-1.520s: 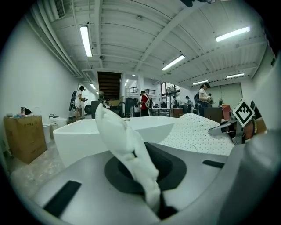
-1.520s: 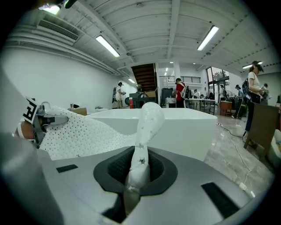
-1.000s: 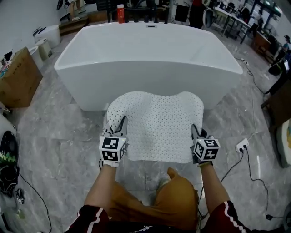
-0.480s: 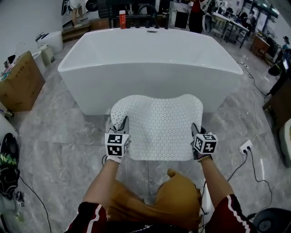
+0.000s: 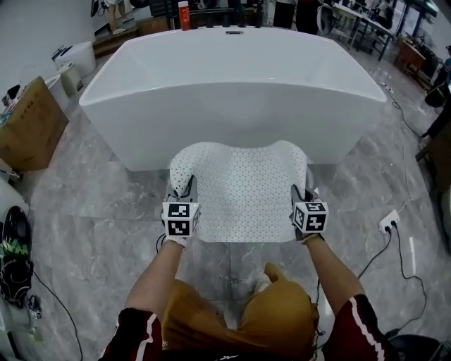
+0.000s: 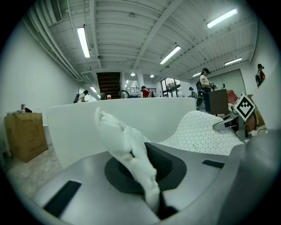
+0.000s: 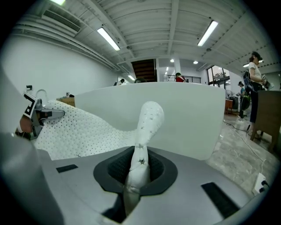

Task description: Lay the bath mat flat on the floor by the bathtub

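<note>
My left hand-held gripper [image 5: 188, 187] and right hand-held gripper [image 5: 301, 192] are each clenched on a near corner of the white perforated bath mat [image 5: 243, 185]. I see it spread between them above the floor [image 5: 99, 204]. Its long axis runs side to side along the bathtub [image 5: 232, 92], and its far edge points at the tub wall.

The mat [image 5: 243, 190] hides the lower front of the tub [image 5: 232, 84] and the floor [image 5: 106, 204] under it. The top edge cuts off the red bottle [image 5: 184, 15]; the left edge cuts the box [image 5: 32, 127]. Far people [image 6: 204, 88] are too small to make out.
</note>
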Tool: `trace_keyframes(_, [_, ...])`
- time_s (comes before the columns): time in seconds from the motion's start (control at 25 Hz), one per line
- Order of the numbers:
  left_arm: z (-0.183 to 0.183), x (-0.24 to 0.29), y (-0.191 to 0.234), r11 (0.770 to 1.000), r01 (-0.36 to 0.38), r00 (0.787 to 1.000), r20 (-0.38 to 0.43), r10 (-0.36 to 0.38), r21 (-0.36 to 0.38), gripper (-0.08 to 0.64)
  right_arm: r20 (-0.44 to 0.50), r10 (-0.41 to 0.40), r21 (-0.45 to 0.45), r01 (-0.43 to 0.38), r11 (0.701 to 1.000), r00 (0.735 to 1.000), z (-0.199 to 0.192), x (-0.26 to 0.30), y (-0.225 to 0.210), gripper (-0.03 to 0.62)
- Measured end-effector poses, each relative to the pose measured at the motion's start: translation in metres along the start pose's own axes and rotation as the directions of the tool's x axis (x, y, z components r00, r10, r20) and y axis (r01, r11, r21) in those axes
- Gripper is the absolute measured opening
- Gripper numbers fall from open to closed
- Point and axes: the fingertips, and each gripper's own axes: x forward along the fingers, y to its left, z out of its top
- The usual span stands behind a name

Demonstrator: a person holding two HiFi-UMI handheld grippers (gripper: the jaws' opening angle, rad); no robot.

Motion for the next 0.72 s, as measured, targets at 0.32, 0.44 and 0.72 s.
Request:
trace_keyframes(0.32, [-0.043, 0.044, -0.002, 0.995, -0.02, 0.999, -0.044, 0.016, -0.101, 0.021, -0.001, 0.013, 0.019, -0.013, 1.0, 1.0, -0.035, 0.045, -0.022, 0.046])
trace_keyframes(0.44, [-0.054, 0.058, -0.009, 0.997, -0.007, 0.999, -0.054, 0.003, -0.081, 0.021, -0.013, 0.029, 0.011, -0.029, 1.0, 1.0, -0.05, 0.062, -0.031, 0.046])
trace_keyframes(0.72, [-0.087, 0.088, -0.014, 0.998, -0.017, 0.993, -0.12, 0.009, -0.068, 0.021, -0.043, 0.029, 0.108, -0.024, 0.994, 0.999, -0.088, 0.098, -0.052, 0.045])
